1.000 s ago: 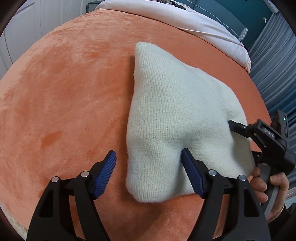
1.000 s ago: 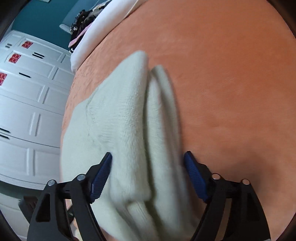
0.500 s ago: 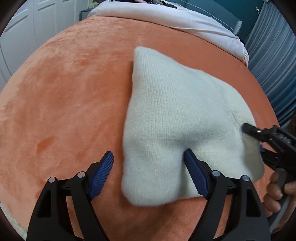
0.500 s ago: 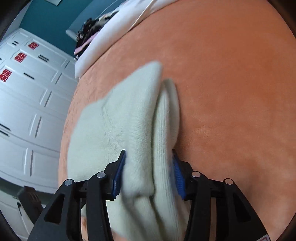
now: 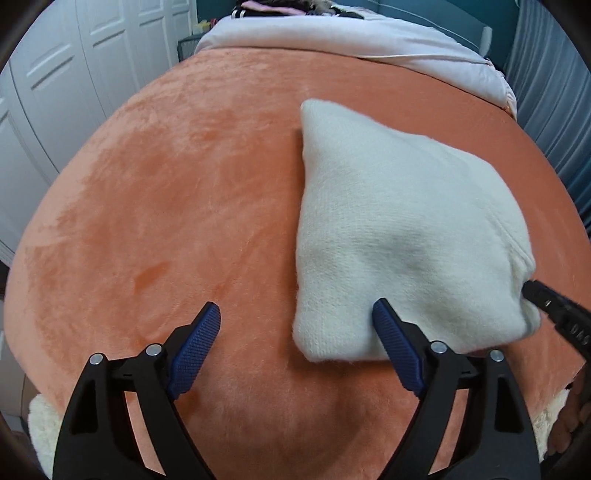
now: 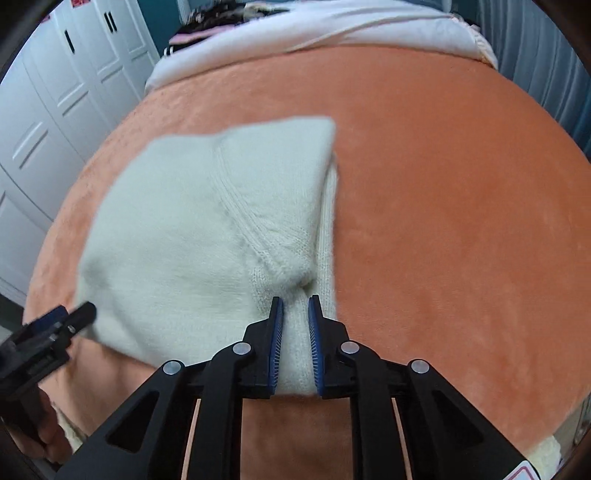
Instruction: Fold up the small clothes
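Cream knitted sweater point(image 5: 399, 236), folded into a thick wedge, lay on the orange plush blanket point(image 5: 184, 221) that covered the bed. In the left wrist view it sat right of centre, narrowing to a corner at its far end and broadening toward the cameras. In the right wrist view a raised knitted seam point(image 6: 251, 225) ran diagonally across its top layer, and a second, ribbed layer point(image 6: 328, 221) showed along its right edge.

The right gripper point(image 6: 295, 317) had its blue-padded jaws drawn narrow, pinching a bunched fold of the sweater's near edge between them; the knit bulged up just beyond the pads. In the left wrist view only the black tip of that gripper showed, at the sweater's near right corner.

The left gripper point(image 5: 297, 325) stood with its jaws wide apart and held nothing. Its right finger point(image 5: 397, 350) overlapped the sweater's near edge in the picture, though whether it touched the knit could not be told; its left finger point(image 5: 195, 347) was over bare blanket, well apart from the garment.

A white duvet point(image 5: 351, 37) was bunched across the far end of the bed, with dark and pink clothing point(image 6: 207, 26) piled behind it. White panelled wardrobe doors point(image 5: 74, 74) stood along the left side, and blue-grey curtains point(image 5: 546, 92) hung on the right.
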The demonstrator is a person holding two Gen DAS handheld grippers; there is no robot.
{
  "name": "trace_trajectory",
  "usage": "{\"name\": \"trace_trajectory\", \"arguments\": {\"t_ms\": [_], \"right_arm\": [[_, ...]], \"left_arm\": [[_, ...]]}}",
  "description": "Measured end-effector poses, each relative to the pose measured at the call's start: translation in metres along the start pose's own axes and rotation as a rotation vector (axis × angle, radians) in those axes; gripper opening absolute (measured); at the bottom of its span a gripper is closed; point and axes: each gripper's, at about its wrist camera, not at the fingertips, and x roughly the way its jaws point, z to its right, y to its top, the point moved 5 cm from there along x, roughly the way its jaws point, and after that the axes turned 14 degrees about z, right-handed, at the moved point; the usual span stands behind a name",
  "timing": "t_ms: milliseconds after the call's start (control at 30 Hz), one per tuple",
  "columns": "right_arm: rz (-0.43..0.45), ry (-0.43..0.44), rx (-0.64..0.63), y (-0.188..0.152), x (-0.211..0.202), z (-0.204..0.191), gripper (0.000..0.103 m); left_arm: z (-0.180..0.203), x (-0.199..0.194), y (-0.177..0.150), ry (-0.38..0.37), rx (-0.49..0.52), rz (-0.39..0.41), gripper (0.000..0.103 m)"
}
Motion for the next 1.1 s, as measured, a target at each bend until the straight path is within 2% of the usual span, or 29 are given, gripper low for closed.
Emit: {"name": "trace_trajectory", "arguments": {"t_ms": [100, 233, 367, 633, 833, 900, 1000, 1067, 1100], "right_arm": [[0.031, 0.007, 0.031, 0.0, -0.019, 0.004, 0.012], [0.036, 0.005, 0.077, -0.015, -0.035, 0.004, 0.013], [0.035, 0.002, 0.061, -0.033, -0.043, -0.004, 0.013], [0.033, 0.007, 0.066, -0.039, -0.038, -0.002, 0.013], [-0.033, -0.021, 0.055, -0.053, -0.016, -0.003, 0.016], [-0.018, -0.007, 0.076, -0.054, -0.022, -0.005, 0.016], [0.03, -0.01, 0.05, -0.054, -0.032, -0.011, 0.022], [0.07, -0.013, 0.041, -0.06, -0.036, -0.013, 0.042], [0.1, -0.026, 0.035, -0.065, -0.037, -0.012, 0.047]], "left_arm": [[0.009, -0.016, -0.003, -0.005, 0.03, 0.019, 0.082], [0.016, -0.033, -0.008, -0.005, 0.042, 0.034, 0.082], [0.024, -0.042, -0.015, -0.011, 0.061, 0.031, 0.082], [0.029, -0.051, -0.024, -0.008, 0.069, 0.027, 0.082], [0.028, -0.052, -0.028, 0.007, 0.071, 0.021, 0.082], [0.026, -0.052, -0.028, 0.013, 0.074, 0.024, 0.082], [0.025, -0.053, -0.029, 0.024, 0.076, 0.046, 0.087], [0.025, -0.052, -0.032, 0.022, 0.067, 0.081, 0.093], [0.025, -0.051, -0.034, 0.019, 0.063, 0.114, 0.096]]}}
